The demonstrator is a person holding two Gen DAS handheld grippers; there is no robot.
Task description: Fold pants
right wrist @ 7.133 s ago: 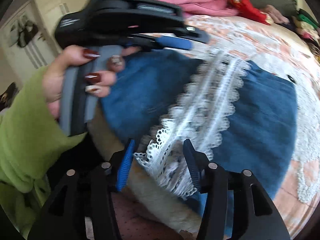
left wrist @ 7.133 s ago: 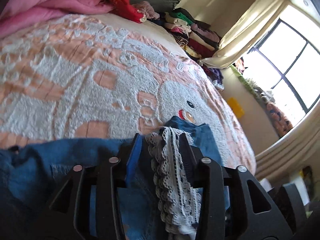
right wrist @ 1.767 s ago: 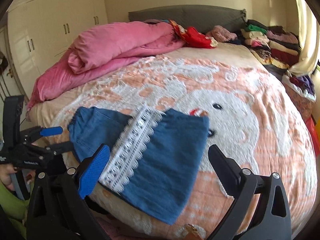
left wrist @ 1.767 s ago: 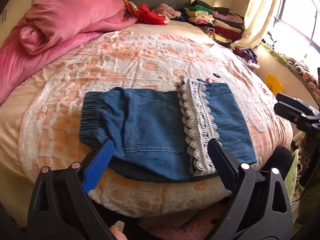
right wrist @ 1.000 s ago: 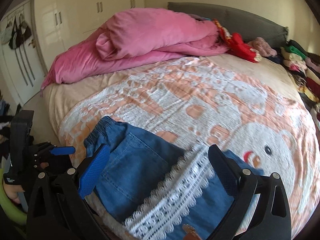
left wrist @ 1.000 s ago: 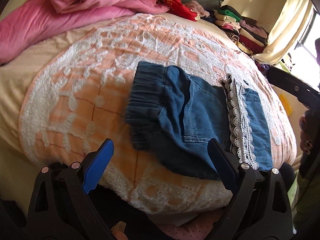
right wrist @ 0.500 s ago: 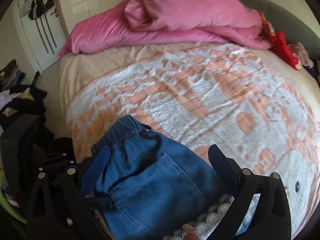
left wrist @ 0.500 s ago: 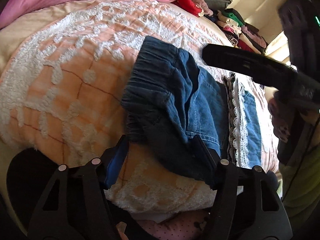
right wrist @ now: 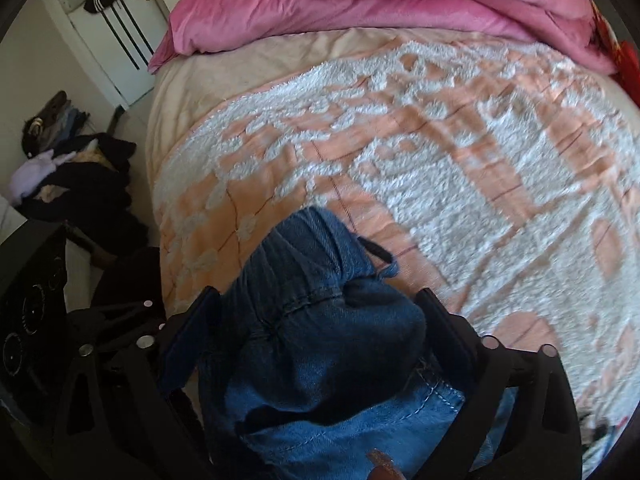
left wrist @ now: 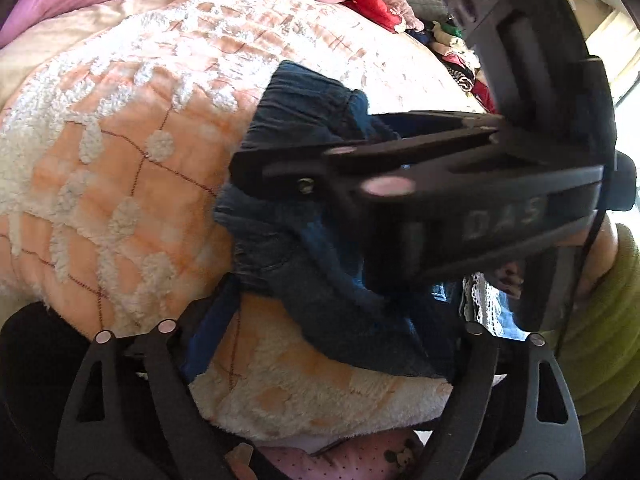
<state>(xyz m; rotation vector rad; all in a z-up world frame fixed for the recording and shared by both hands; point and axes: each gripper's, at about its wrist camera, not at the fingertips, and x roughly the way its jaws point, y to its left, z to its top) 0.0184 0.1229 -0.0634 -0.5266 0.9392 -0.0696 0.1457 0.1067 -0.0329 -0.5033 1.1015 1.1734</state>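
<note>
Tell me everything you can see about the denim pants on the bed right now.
The pants are blue denim with an elastic, gathered waistband and white lace trim. They lie bunched at the near edge of the peach-and-white fleece blanket. The right tongs straddle the humped waistband end, and the left tongs bracket a lower fold. Both sets of fingers sit against the denim, but whether either is clamped shut cannot be told.

My left tongs (left wrist: pixel 332 320) are matte black, with blue pads and pale round rivet heads along the arms. My right tongs (left wrist: pixel 240 168) carry raised "DAS" lettering and a green light; my sleeve (left wrist: pixel 600 320) is green.
</note>
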